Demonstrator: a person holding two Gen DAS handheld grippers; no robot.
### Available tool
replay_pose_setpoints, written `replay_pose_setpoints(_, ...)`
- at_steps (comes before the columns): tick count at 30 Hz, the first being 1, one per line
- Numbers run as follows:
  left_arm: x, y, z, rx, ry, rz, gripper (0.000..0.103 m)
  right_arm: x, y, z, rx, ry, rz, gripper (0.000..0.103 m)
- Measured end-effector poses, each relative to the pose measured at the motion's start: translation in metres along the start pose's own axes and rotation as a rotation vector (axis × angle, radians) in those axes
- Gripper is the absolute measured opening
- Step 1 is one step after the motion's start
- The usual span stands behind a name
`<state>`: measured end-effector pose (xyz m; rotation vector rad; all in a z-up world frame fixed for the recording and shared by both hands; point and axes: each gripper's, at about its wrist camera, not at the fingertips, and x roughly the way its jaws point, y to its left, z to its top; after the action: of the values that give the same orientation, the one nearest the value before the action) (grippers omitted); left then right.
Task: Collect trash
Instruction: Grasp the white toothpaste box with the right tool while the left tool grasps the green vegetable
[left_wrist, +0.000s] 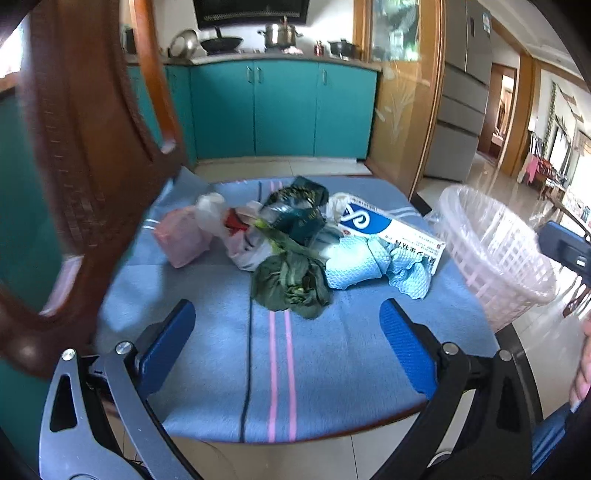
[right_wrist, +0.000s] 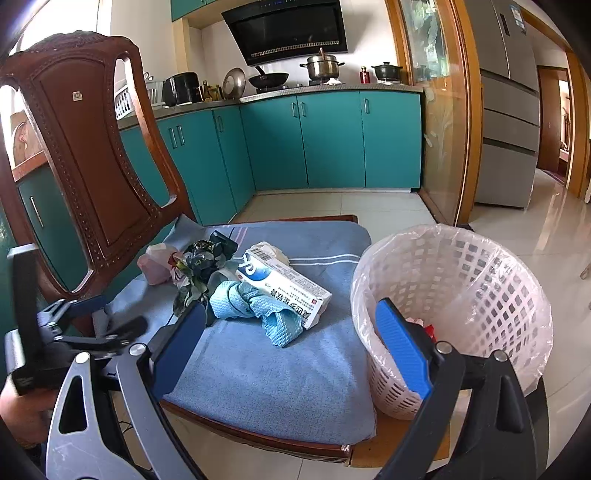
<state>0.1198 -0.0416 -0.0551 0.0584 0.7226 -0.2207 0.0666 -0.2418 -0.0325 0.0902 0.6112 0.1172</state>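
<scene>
Bright daylight, floor (right_wrist: 546, 236) glare, fisheye edges, chair (left_wrist: 74, 147) blurred.

Chair back (left_wrist: 74, 155) blurred, edge-cropped.

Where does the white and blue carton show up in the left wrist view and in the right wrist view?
Left wrist: white and blue carton lies right of centre, behind the light blue cloth.
Right wrist: carton lies at centre, left of the basket.
Shared landmark: the cloth touching the carton's near side.

A blue cushion (right_wrist: 266, 373) covers the wooden chair (right_wrist: 85, 155) seat; crumpled trash (left_wrist: 291, 236) lies piled on it; the lined basket (right_wrist: 480, 295) stands just beside.
</scene>
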Motion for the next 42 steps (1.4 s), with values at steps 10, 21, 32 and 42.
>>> replay_pose_setpoints(10,0.083,0.006,0.015,-0.035,0.143,0.021,0.090,0.029,0.003,0.003,-0.044,0.054,-0.023,0.091)
replay_pose_setpoints(21,0.104,0.021,0.020,-0.094,0.205,-0.036,0.049,0.119,-0.007,0.027,-0.066,0.180,0.017,0.091)
replay_pose_setpoints(32,0.003,0.018,0.035,-0.034,-0.017,-0.091,0.038,0.181,-0.010,0.031,-0.106,0.326,0.092,0.089)
replay_pose_setpoints(42,0.028,0.000,0.014,0.046,0.103,-0.053,0.074,0.167,0.001,0.027,-0.114,0.427,0.188,0.026)
